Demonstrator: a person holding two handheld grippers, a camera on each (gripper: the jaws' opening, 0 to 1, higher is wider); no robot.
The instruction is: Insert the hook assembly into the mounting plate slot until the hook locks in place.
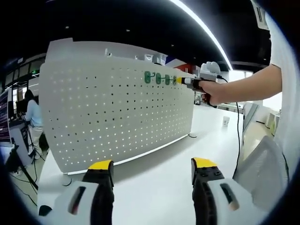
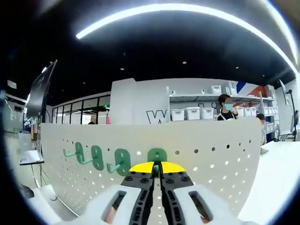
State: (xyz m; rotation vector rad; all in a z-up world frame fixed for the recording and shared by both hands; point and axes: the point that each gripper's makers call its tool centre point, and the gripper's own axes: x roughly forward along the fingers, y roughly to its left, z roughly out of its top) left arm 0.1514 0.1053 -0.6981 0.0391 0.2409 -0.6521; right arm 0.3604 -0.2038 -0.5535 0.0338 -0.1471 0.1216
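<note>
Basically, right tool point(image 2: 157, 169) clamped on green hook point(image 2: 157, 155) against pegboard point(image 2: 206, 154); left tool point(image 1: 152, 171) wide open, empty. Best to push straight, square to the pegboard.

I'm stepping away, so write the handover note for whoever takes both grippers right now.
Left hand-held gripper: open, holding nothing, low over the white table, back from the pegboard.
Right hand-held gripper: shut on a green hook, pressed at the pegboard near its top edge.
Done: three green hooks hang in a row beside it.
Left: seat this fourth hook until it locks, then release. Whether it has locked cannot be told.
</note>
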